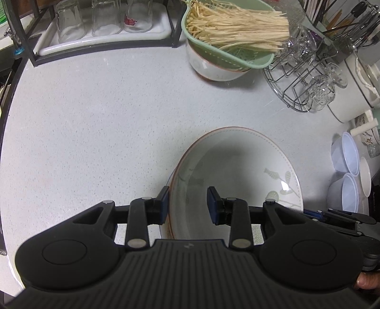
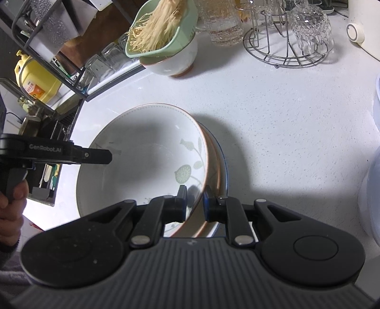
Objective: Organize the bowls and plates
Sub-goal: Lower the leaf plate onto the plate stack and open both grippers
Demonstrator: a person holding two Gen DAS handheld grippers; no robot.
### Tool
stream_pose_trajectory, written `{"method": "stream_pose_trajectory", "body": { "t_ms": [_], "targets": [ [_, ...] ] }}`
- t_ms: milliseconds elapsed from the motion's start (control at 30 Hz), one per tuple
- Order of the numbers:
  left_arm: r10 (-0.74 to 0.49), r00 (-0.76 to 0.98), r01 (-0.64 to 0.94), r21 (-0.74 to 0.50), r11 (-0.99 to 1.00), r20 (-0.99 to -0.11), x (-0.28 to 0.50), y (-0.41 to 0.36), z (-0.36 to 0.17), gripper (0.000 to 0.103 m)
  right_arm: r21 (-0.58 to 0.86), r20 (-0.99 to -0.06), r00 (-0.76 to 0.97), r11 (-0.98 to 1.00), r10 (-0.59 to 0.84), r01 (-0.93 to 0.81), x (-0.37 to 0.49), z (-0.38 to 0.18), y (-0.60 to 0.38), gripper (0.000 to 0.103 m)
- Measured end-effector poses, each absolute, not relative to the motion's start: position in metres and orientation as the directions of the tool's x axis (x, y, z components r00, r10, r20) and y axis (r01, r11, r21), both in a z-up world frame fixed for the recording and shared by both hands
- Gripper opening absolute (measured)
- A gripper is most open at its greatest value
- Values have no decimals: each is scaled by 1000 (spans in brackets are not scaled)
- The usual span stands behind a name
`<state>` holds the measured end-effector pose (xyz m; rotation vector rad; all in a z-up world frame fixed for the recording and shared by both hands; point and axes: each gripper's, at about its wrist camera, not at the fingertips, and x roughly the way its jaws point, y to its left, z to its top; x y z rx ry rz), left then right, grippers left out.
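A large white bowl (image 1: 237,161) (image 2: 147,152) with a brown rim and a green leaf pattern sits tilted on a stack of a brown-rimmed dish (image 2: 215,166) and a blue-rimmed plate (image 2: 226,171). My left gripper (image 1: 188,204) straddles the bowl's left rim. Its outer pad lies against the outside, while the inner pad stands apart over the bowl's inside, so it is open. In the right wrist view the left gripper (image 2: 108,156) reaches in from the left. My right gripper (image 2: 195,202) is shut on the bowl's right rim, one pad inside and one outside.
At the back, a green colander (image 1: 228,54) of enoki mushrooms rests on a white bowl (image 1: 213,69). A black rack of tumblers (image 1: 106,21) is at back left, a wire stand with crystal glasses (image 1: 299,80) at back right. White plastic bowls (image 1: 346,156) are stacked at the right; a sink (image 2: 35,118) lies left.
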<state>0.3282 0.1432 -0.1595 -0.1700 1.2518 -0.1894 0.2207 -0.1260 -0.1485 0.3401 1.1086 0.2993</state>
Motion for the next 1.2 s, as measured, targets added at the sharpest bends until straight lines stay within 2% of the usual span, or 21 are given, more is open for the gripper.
{"method": "stream_pose_trajectory", "body": {
  "t_ms": [267, 767, 1200],
  "targets": [
    [-198, 278, 37, -196, 980, -940, 331, 137, -165, 38, 411, -817, 411, 908, 405, -77, 223, -150, -126, 17],
    [-227, 277, -83, -258, 963, -934, 349, 150, -156, 39, 424, -806, 415, 901, 421, -92, 230, -150, -129, 17],
    [-206, 322, -68, -240, 968, -924, 347, 138, -144, 39, 357, -794, 475, 923, 380, -142, 237, -137, -129, 17]
  ]
}}
